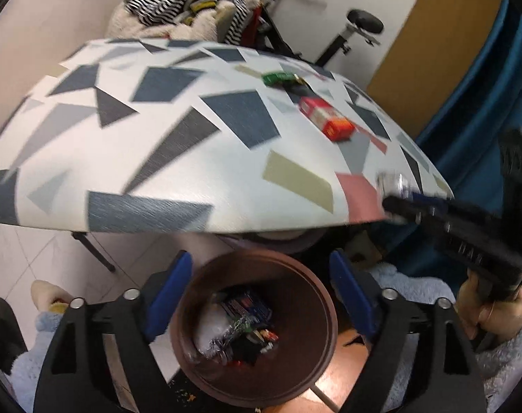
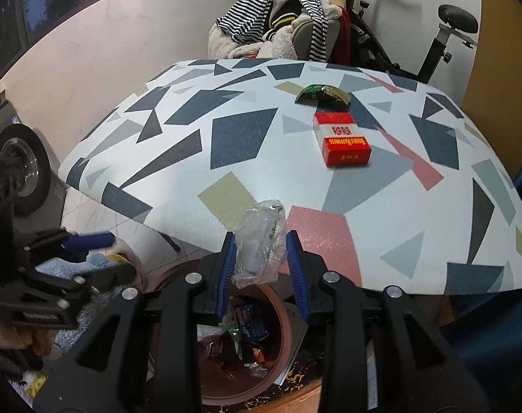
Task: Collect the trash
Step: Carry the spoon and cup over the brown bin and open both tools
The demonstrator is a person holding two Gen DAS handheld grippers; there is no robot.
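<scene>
My right gripper [image 2: 261,258] is pinching a crumpled clear plastic wrapper [image 2: 261,241] between its blue-padded fingers [image 2: 226,268], and it hangs at the near edge of the table with the patterned geometric cloth [image 2: 416,227], just above and behind the round brown bin [image 2: 285,330] on the floor. The bin already holds a heap of wrappers, so the step in hand, as I judge it, is the drop. To do it well I want the wrapper carried forward and down until it sits squarely over the bin's mouth, clear of the table's edge, before I let the fingers part; thin film like this clings and drifts, so a low release over the middle should serve better than a toss. My left gripper [image 1: 261,296] stands spread wide with nothing between its pads, looking straight down on the same bin [image 1: 316,354] from the near side, and I should keep it out of the right one's path. Two pieces remain on the table: a red and white cardboard box [image 2: 342,139] toward the far right part, and a green foil wrapper [image 2: 321,93] just beyond it near the far edge. Those I would reach for next.
</scene>
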